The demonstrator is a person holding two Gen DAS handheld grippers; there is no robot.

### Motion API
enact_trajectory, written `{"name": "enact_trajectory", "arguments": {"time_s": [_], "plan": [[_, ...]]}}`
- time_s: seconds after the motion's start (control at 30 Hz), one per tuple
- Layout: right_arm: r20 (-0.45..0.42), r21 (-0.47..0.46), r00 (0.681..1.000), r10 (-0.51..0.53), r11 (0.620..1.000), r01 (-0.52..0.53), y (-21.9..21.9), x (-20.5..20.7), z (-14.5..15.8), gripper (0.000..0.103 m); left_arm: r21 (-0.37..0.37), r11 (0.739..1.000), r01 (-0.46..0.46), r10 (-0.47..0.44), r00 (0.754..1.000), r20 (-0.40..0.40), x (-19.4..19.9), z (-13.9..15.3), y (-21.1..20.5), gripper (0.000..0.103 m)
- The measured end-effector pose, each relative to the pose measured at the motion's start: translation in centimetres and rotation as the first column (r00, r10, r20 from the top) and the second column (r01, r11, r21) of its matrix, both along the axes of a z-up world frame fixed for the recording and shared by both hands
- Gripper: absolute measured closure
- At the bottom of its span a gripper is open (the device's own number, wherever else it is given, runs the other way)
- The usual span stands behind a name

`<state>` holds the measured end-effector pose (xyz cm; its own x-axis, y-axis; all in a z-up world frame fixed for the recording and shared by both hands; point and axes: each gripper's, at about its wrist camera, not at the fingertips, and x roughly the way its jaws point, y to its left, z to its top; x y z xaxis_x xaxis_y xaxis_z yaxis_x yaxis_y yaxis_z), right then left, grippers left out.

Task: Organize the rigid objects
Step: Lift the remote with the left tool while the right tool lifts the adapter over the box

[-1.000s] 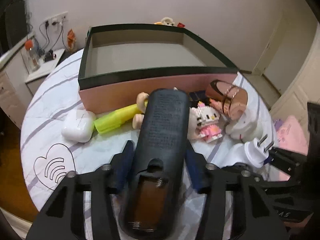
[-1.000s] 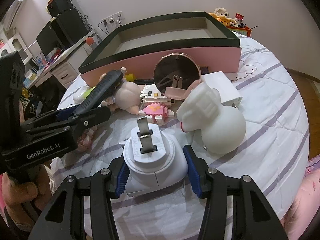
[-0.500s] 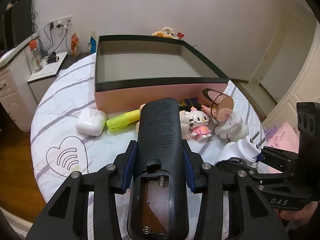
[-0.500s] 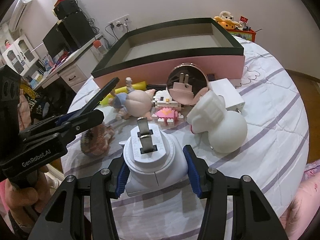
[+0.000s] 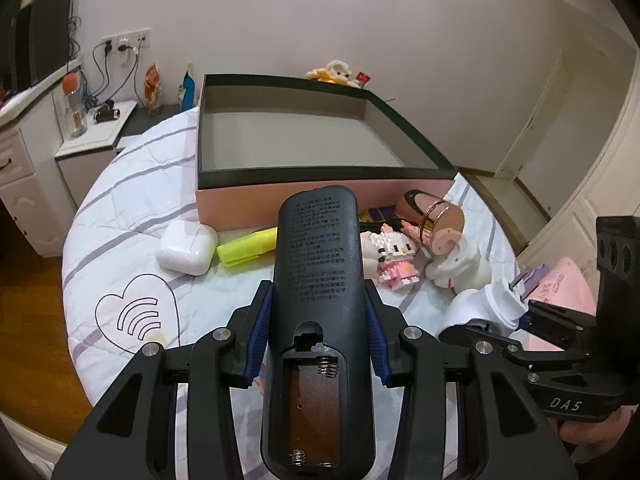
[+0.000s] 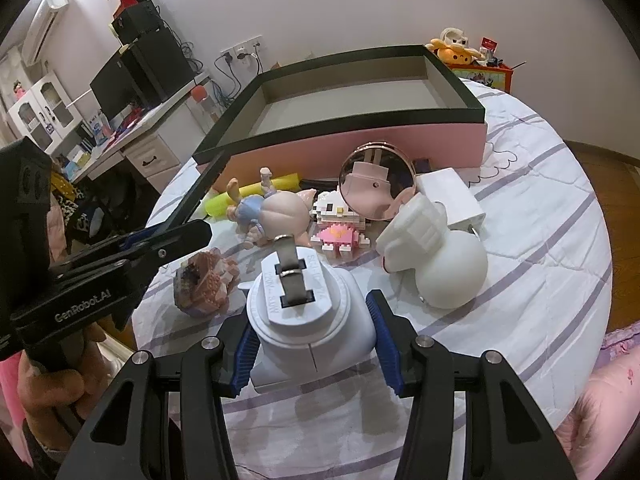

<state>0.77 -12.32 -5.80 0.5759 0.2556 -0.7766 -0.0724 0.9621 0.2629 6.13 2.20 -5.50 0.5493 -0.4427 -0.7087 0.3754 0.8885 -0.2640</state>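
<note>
Low in the left wrist view, the left gripper (image 5: 318, 332) has its blue-padded fingers (image 5: 259, 328) pressed against both sides of a black remote control (image 5: 319, 292), which lies back-up with its battery bay uncovered and springs showing. Beyond its tip, across the middle of the frame, sits a large box (image 5: 304, 196) with pink walls and a dark rim, nothing visible inside it. On the striped tablecloth (image 5: 132, 216) before the box lie a white earbud case (image 5: 186, 248) at centre left, a yellow highlighter (image 5: 246, 246) just beside it, a Hello Kitty block figure (image 5: 396, 258) right of the remote, and a rose-gold cylinder (image 5: 434, 220) tilted above it. At the right edge the other tool comes into frame carrying a white plug adapter (image 5: 492, 302). Over in the right wrist view, the right gripper (image 6: 312, 338) at bottom centre is clamped on that same white plug adapter (image 6: 310, 320), prongs pointing up and away. Past it, mid-frame, a white duck-shaped figure (image 6: 444, 260) stands on the cloth, with the rose-gold cylinder (image 6: 378, 188) behind it, the block figure (image 6: 334, 224) to its left, and a pig doll (image 6: 272, 214) lying further left. A brown block model (image 6: 204, 284) sits at centre left. The box (image 6: 360, 146) fills the upper middle, and the left tool reaches in from the left edge with the remote seen edge-on.
</note>
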Motion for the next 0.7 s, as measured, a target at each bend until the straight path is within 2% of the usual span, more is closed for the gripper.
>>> {"name": "enact_trajectory", "arguments": {"time_s": [0.13,0.33,0.5,0.7], "plan": [[0.013,0.014,1.000,0.008,1.000,-0.008,0.0,0.0,0.8,0.051,-0.009,1.000,0.001,-0.001,1.000,0.029,-0.3,1.6,0.1,0.060],[0.101,0.009,0.993,0.058,0.998,-0.059,0.3,1.4,5.2,0.051,-0.005,1.000,-0.022,0.022,0.995,0.099,1.0,5.3,-0.4,0.060],[0.178,-0.060,0.981,0.076,0.996,-0.066,-0.4,5.6,9.1,0.051,0.006,0.999,-0.042,0.040,0.988,0.151,4.1,8.1,-1.5,0.060],[0.166,-0.128,0.982,0.093,0.989,-0.072,-1.5,12.5,9.6,0.051,0.020,0.997,-0.077,0.074,0.988,0.132,9.8,8.2,-3.1,0.060]]}}
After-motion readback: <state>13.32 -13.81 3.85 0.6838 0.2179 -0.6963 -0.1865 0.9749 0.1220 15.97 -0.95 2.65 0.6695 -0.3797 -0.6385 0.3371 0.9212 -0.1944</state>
